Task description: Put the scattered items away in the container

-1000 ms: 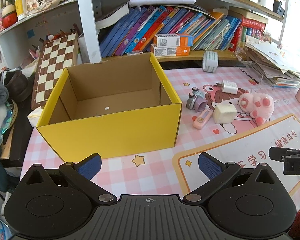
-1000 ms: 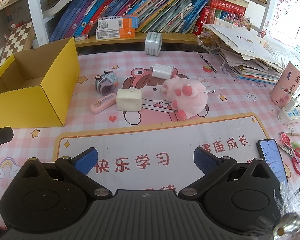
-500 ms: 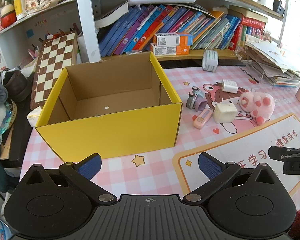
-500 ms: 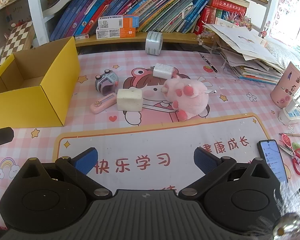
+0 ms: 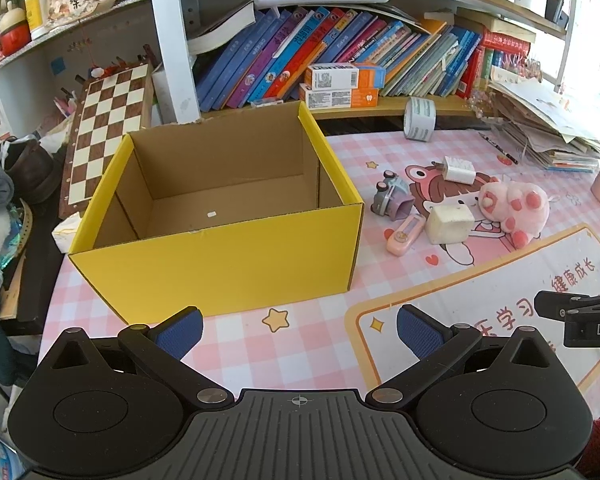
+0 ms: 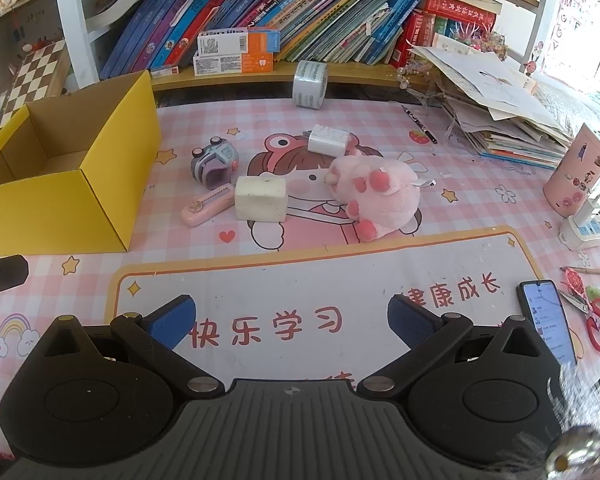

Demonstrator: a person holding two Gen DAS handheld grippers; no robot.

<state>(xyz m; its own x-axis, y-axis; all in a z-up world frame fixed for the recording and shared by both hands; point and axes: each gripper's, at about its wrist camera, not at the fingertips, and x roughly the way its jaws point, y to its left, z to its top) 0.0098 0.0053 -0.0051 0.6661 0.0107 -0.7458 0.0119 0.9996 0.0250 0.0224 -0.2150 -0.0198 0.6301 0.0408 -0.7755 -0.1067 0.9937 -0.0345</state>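
Observation:
An empty yellow cardboard box (image 5: 220, 264) (image 6: 112, 168) stands open on the pink checked mat. To its right lie a pink plush toy (image 6: 374, 192) (image 5: 514, 206), a cream sponge block (image 6: 261, 199) (image 5: 449, 224), a pink utility knife (image 6: 207, 210) (image 5: 406, 235), a grey-purple toy camera (image 6: 214, 164) (image 5: 392, 200) and a white charger (image 6: 327, 141) (image 5: 458, 170). My left gripper (image 5: 299, 326) is open and empty, just in front of the box. My right gripper (image 6: 292, 320) is open and empty, well short of the items.
A tape roll (image 6: 309, 84) stands by the bookshelf at the back. A paper stack (image 6: 500, 120), a pink cup (image 6: 578, 176), a power strip (image 6: 586, 232), a phone (image 6: 546, 326) and red scissors (image 6: 598, 320) sit at the right. A chessboard (image 5: 104, 132) leans at the left.
Both grippers stay open and have barely moved; the right wrist view has crept slightly nearer the items.

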